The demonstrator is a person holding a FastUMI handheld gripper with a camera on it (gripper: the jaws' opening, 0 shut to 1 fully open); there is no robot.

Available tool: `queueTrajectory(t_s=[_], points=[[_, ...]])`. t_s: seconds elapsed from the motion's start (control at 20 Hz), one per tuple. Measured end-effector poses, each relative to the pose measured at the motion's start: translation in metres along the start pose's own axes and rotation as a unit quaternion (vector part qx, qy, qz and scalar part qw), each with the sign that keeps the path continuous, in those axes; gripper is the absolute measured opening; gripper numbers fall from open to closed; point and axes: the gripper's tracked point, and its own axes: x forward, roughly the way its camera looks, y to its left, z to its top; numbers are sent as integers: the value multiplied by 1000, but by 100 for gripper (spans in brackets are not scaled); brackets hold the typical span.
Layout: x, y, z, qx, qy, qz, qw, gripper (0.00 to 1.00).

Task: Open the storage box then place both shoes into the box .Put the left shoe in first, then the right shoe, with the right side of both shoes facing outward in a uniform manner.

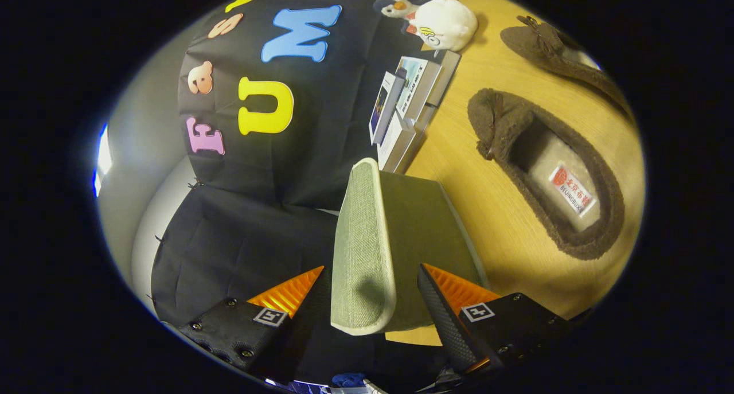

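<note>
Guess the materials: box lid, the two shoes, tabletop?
Lid, standing between the open gripper's fingers without visible contact: woven grey-green fabric over a stiff panel, pale piped edge; coarse weave shows. Near shoe and far shoe: brown fuzzy fleece or suede-like textile, matte, pale insole. Table: light wood or wood-look laminate; faint grain, smooth.

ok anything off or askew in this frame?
Nothing damaged or spilled. The storage box lid stands edge-on between the gripper fingers, which sit either side of it with gaps, not pressing. Both shoes, the near one and the far one, lie on the table.
</note>
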Motion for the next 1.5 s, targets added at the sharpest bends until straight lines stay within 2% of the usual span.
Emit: queueTrajectory(t_s=[0.15, 0.35, 0.45, 0.65, 0.7, 0.75, 0.95, 1.15, 1.5], points=[[5, -1, -4, 14, 11, 4, 1000, 68], [7, -2, -12, 19, 39, 13, 999, 68], [8, 3, -11, 31, 33, 17, 999, 28], [10, 5, -21, 3, 42, 26, 999, 28], [8, 9, -10, 9, 20, 19, 1000, 14], [4, 13, -2, 1, 25, 23, 999, 0], [4, 26, -5, -26, 32, 7, 999, 0], [1, 62, -2, -52, 32, 22, 998, 0], [15, 115, -9, -131, 33, 19, 991, 0]])
